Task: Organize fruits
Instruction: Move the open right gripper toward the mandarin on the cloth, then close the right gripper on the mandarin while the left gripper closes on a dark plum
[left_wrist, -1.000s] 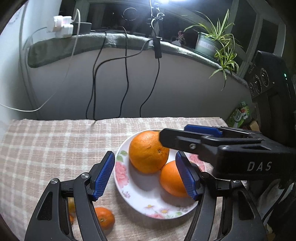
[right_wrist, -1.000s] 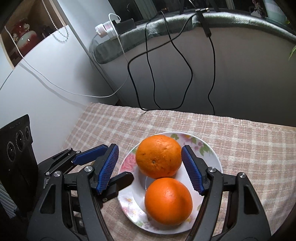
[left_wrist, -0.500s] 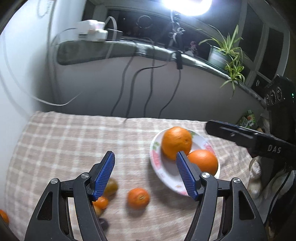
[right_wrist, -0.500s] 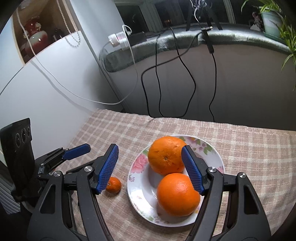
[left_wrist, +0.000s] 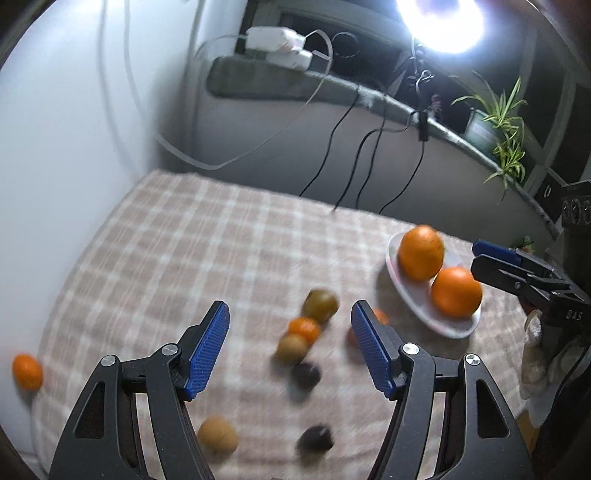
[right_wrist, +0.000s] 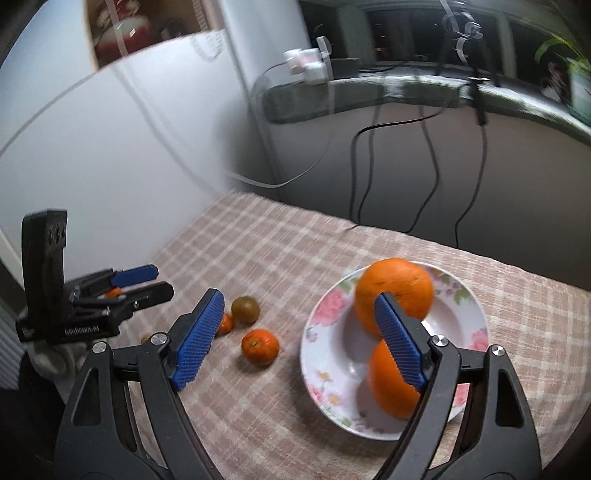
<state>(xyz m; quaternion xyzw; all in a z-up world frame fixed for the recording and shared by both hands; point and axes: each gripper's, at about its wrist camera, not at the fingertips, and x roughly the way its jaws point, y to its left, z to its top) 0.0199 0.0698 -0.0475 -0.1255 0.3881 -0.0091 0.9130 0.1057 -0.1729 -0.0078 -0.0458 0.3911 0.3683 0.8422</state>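
I see two large oranges (right_wrist: 394, 291) on the white floral plate (right_wrist: 328, 325). My right gripper (right_wrist: 299, 341) spreads, empty; my left gripper (left_wrist: 290, 349) gapes empty over small fruits (left_wrist: 304, 328) at the plate's nine o'clock.

Left gripper (left_wrist: 290, 345) hangs open and empty left of the plate (right_wrist: 325, 384), while the right gripper (right_wrist: 299, 339), jaws opening, holds nothing above it.
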